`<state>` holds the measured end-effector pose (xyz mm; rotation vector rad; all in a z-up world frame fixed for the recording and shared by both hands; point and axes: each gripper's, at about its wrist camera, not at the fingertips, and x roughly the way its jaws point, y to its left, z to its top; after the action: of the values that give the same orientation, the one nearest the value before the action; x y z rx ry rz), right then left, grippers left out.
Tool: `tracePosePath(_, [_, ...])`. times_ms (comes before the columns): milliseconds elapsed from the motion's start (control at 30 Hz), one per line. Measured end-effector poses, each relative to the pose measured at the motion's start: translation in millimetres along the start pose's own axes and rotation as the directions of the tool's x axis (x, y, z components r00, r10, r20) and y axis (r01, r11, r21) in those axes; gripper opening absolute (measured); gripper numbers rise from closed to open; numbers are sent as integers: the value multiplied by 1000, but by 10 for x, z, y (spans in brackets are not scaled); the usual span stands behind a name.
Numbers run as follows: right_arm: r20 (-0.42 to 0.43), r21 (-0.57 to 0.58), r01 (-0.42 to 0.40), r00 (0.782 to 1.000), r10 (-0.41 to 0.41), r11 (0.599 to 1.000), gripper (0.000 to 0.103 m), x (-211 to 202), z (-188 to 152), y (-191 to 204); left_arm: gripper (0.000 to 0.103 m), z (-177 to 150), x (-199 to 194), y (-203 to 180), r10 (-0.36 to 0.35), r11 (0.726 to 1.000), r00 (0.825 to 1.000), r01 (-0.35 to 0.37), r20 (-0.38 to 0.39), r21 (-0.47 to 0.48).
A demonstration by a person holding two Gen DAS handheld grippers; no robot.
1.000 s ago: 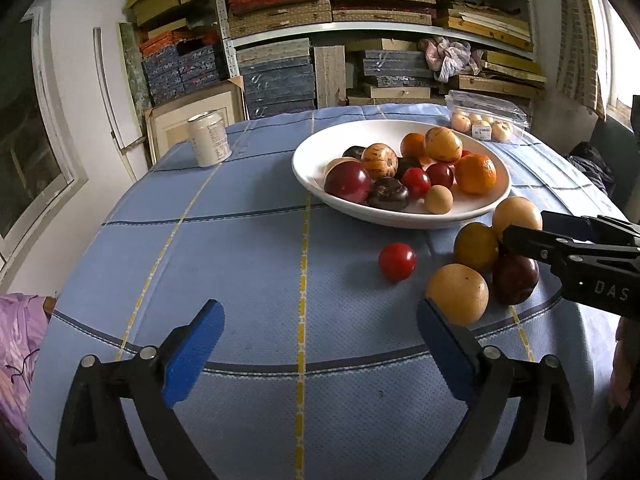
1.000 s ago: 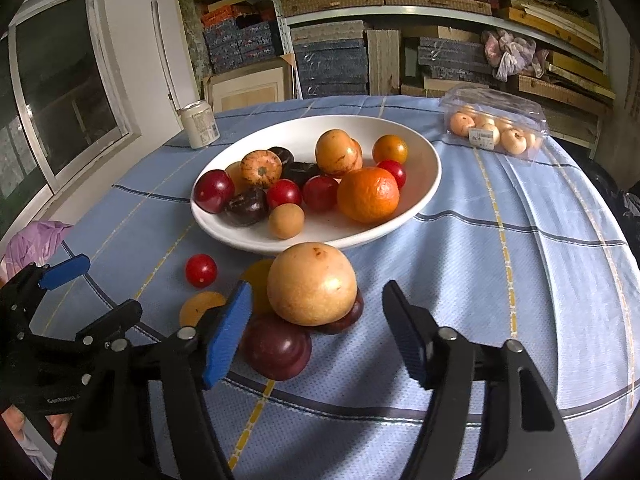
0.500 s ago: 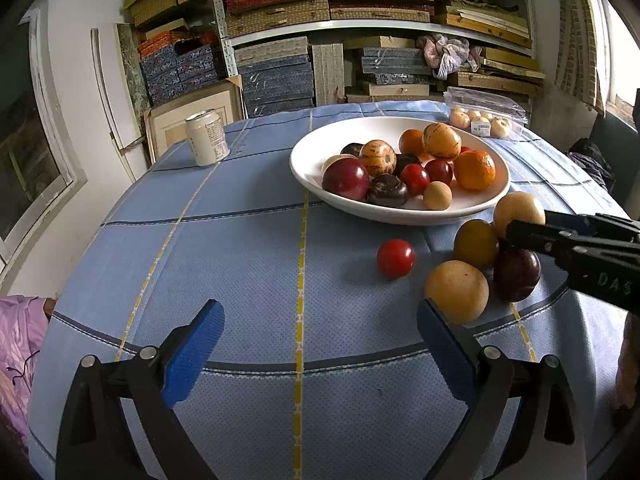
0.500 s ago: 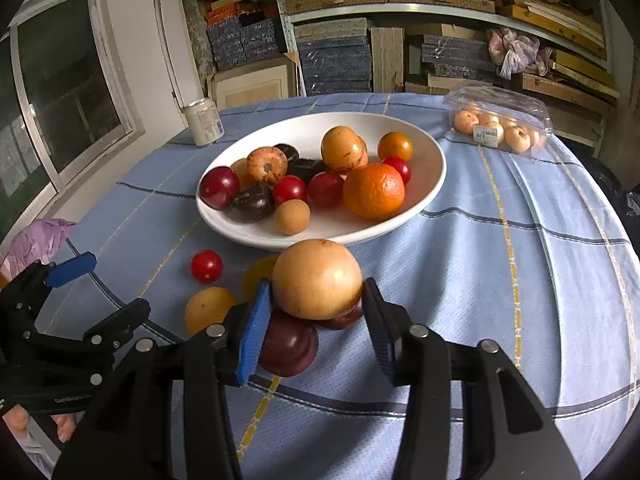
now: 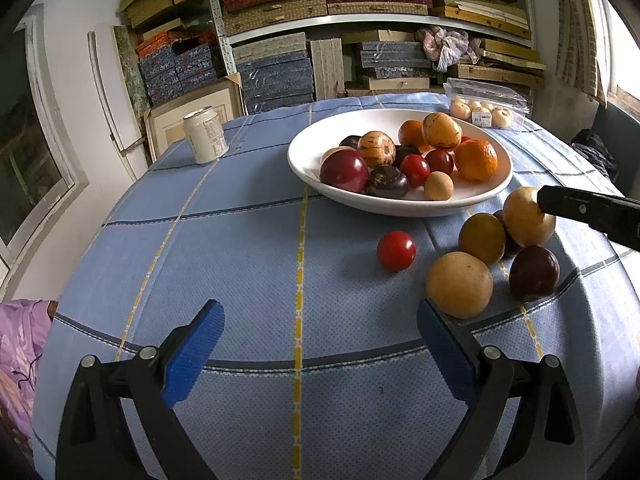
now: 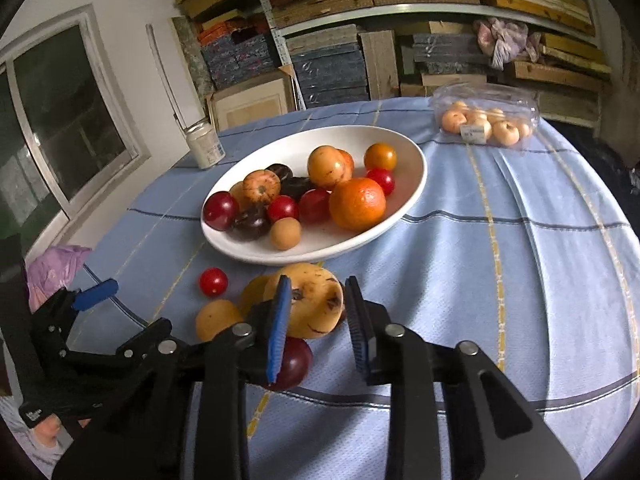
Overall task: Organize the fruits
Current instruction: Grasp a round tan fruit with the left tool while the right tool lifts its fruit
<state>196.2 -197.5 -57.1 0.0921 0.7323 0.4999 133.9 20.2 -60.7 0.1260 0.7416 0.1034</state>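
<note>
A white bowl (image 5: 304, 160) holding several fruits stands mid-table. In front of it lie loose fruits: a small red tomato (image 5: 396, 251), a yellow-green fruit (image 5: 481, 239), a large tan fruit (image 5: 459, 284) and a dark plum (image 5: 533, 274). My right gripper (image 6: 318, 284) is shut on a tan spotted fruit (image 6: 316, 308) atop that cluster, both blue pads pressing its sides. The left wrist view shows this fruit (image 5: 524, 216) against the black gripper finger (image 5: 580, 208). My left gripper (image 5: 318, 312) hangs open over bare cloth, nearer than the loose fruits.
A drinks can (image 5: 205, 135) stands at the back left of the blue checked tablecloth (image 5: 240, 240). A clear plastic box of small fruits (image 5: 484, 106) sits behind the bowl on the right. Stacked shelves fill the background. Purple cloth (image 5: 20, 340) lies beyond the table's left edge.
My right gripper's jaws closed from wide apart onto the tan spotted fruit, which has tipped a little. The left gripper has stayed put and open.
</note>
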Motion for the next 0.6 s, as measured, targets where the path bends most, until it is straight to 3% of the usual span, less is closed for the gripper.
tracePosePath(33, [-4,-6,-1,1000,1,1000,32,5,-10,19,97,1,1,-1,0,1000,1000,0,0,0])
tracePosePath(67, [-18,-5,-7,1000,7,1000,44,29,-17,21,97,1,1,0,0,1000,1000,0,0,-1])
tracePosePath(133, [-73,-4,-11,997,11,1000,52,133,-68,29,97,2,0,-1,-1,1000,1000,1,0,-1])
tracePosePath(233, [-75,-16,-5,997,4,1000,52,175,-99,66,97,5,-2,-4,-3,1000,1000,3,2,0])
tracePosePath(300, [-69,-23,1,998,-3,1000,46,166,-104,75,97,5,-6,-11,-4,1000,1000,4,4,1])
tracePosePath(600, [-58,-21,11,998,-12,1000,46,155,-113,83,97,8,-27,-51,-22,1000,1000,22,2,11])
